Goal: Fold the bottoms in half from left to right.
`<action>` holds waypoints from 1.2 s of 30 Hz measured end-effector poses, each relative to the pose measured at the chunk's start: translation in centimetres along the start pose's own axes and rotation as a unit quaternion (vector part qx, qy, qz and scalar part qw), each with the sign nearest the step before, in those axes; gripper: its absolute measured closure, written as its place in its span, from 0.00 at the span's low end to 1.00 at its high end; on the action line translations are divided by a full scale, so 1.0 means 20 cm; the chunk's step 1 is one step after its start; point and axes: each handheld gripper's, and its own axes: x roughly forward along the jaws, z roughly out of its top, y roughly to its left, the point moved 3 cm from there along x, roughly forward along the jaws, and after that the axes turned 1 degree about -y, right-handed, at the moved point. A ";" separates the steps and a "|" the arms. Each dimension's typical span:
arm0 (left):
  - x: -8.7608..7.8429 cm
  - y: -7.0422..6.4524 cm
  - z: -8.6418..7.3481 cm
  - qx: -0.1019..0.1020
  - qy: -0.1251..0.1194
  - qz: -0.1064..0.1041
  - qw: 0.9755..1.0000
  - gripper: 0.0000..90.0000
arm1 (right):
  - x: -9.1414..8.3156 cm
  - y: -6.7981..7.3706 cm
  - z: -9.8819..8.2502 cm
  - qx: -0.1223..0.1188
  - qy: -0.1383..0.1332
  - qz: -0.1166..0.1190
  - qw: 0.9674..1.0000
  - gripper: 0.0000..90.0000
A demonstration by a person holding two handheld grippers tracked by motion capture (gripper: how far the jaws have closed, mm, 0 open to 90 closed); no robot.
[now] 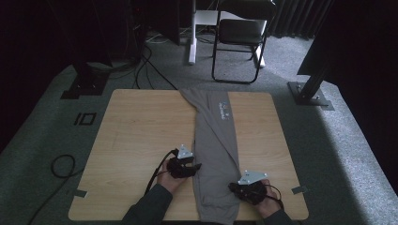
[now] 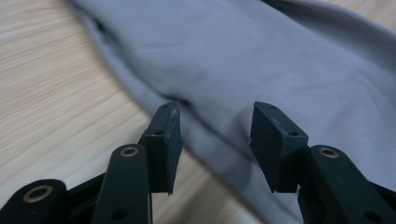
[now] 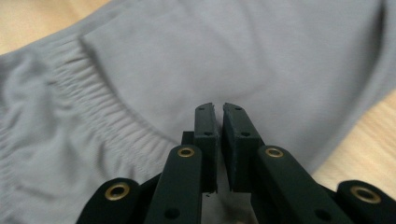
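Grey trousers (image 1: 217,154) lie lengthwise down the desk (image 1: 141,136), waistband nearest me. My right tool (image 3: 218,106) is nearly closed above the cloth, gripping nothing I can see; my left tool (image 2: 215,109) gapes at the edge. Either pinch may miss, dragging fabric.

This looks like a lab or recording studio rather than a home. A bare wooden desk (image 1: 141,136) stands on grey carpet (image 1: 347,140) with tape marks, flanked by black metal stands (image 1: 312,75) bolted to floor plates. Dark curtains (image 1: 291,16) close off the back, cables (image 1: 141,65) trail across the floor, and a folding chair (image 1: 239,33) sits behind.
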 end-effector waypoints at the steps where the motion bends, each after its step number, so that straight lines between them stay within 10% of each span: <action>1: 0.01 -0.01 0.00 0.001 0.000 -0.002 1.000 0.60 | 0.00 0.01 -0.01 -0.002 -0.001 0.014 1.000 0.94; 11: 0.01 -0.03 0.03 0.001 -0.005 -0.003 1.000 0.61 | -0.07 0.15 -0.05 -0.041 0.007 0.140 0.989 0.92; 17: 0.02 -0.05 0.03 0.011 -0.002 -0.002 1.000 0.61 | -0.09 0.17 -0.05 -0.043 -0.010 0.143 0.989 0.85; 21: 0.02 -0.05 0.03 0.006 -0.004 0.006 1.000 0.61 | -0.11 0.11 -0.01 -0.010 -0.044 0.101 0.994 0.79; 24: 0.02 -0.03 0.03 0.009 0.004 0.022 1.000 0.61 | -0.09 -0.01 0.06 0.030 -0.065 0.024 0.997 0.77; 31: 0.05 0.00 0.06 -0.003 0.000 0.048 0.999 0.61 | 0.01 -0.18 0.21 0.045 -0.074 -0.121 0.989 0.67; 36: 0.11 0.02 0.10 0.013 0.010 0.056 0.998 0.65 | 0.14 -0.30 0.30 0.052 -0.039 -0.170 0.983 0.62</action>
